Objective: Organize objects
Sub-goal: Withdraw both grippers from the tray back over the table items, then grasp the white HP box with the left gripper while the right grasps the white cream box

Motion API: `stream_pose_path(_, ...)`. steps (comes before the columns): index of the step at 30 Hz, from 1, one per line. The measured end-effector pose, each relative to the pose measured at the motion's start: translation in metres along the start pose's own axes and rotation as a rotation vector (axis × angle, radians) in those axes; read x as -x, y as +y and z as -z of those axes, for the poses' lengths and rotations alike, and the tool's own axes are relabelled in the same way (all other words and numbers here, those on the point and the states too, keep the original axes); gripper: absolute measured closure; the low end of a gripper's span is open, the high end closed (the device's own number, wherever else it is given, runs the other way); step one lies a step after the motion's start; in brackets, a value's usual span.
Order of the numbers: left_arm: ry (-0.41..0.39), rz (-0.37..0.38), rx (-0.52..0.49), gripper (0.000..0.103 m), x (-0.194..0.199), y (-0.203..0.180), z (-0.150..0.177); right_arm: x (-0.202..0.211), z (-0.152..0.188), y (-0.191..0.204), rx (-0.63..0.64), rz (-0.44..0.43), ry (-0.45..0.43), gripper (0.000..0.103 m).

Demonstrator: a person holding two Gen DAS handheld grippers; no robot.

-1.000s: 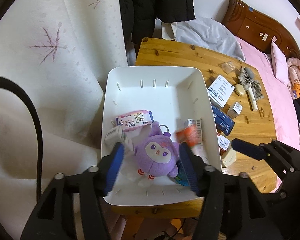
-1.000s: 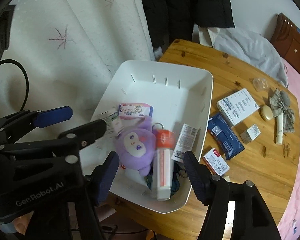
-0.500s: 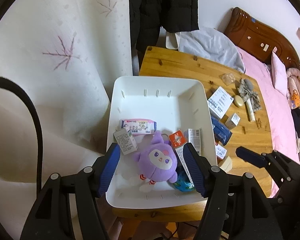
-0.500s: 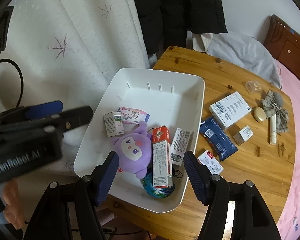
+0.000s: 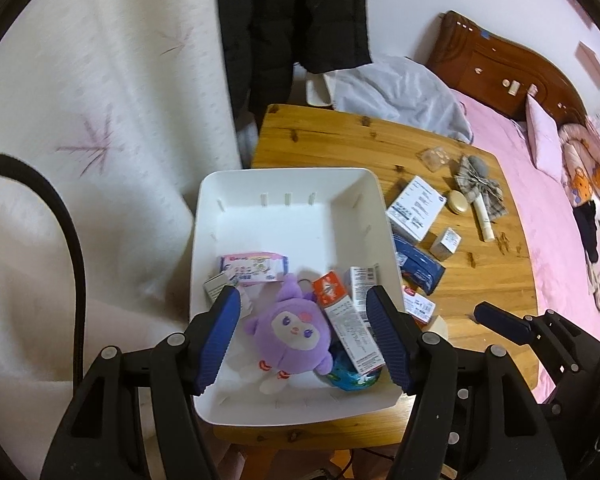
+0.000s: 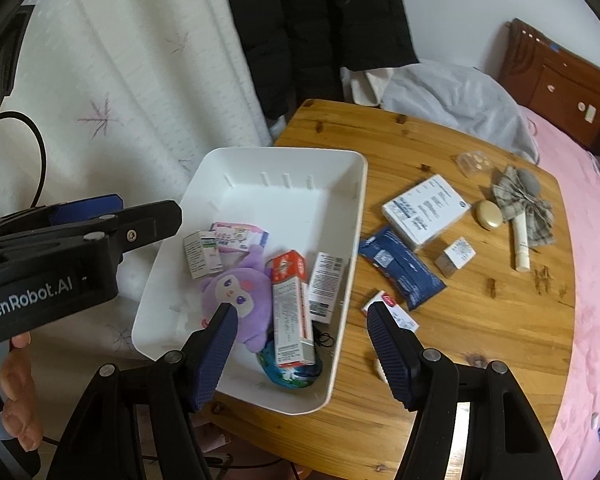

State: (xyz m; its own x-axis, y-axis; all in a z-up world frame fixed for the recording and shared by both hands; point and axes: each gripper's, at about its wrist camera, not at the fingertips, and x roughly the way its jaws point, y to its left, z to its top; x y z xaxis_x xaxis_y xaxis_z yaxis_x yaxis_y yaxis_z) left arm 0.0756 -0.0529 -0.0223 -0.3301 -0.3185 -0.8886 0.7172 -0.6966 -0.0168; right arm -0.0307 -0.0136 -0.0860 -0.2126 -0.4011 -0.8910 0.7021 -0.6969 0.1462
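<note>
A white bin (image 5: 292, 184) (image 6: 360, 208) sits at the wooden table's left edge. In it lie a purple plush (image 5: 288, 336) (image 6: 240, 292), a red-and-white toothpaste box (image 5: 350, 324) (image 6: 292, 304), a pink tissue pack (image 5: 256, 268), a small white-green box (image 6: 202, 254), a white barcode box (image 6: 325, 284) and a blue-green round thing (image 6: 288, 372). My left gripper (image 5: 302, 296) hangs open above the plush and holds nothing. My right gripper (image 6: 299, 312) is open and empty over the bin's near right side.
On the wooden table (image 6: 480, 320), right of the bin, lie a white box (image 6: 424, 210), a blue pack (image 6: 400, 272), two small boxes, a beige oval (image 6: 489, 214), a tube (image 6: 520, 244), a plaid bow and a clear pouch. A pink bed (image 5: 556, 216) stands beyond. A white curtain hangs left.
Both grippers have lifted and drawn back from the bin, so more of the table shows. The toothpaste box and the small box, blurred a second ago, now lie still.
</note>
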Motion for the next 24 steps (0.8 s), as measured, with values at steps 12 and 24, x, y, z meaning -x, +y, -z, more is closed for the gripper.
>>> stream_pose_path(12, 0.003, 0.042, -0.124, 0.034, -0.011, -0.062, -0.015, 0.01, 0.009, -0.057, -0.12, 0.042, -0.02, 0.035)
stream_pose_path(24, 0.015, 0.043, -0.235, 0.034, -0.041, -0.126, -0.043, 0.003, 0.018, -0.127, -0.215, 0.041, -0.009, 0.035)
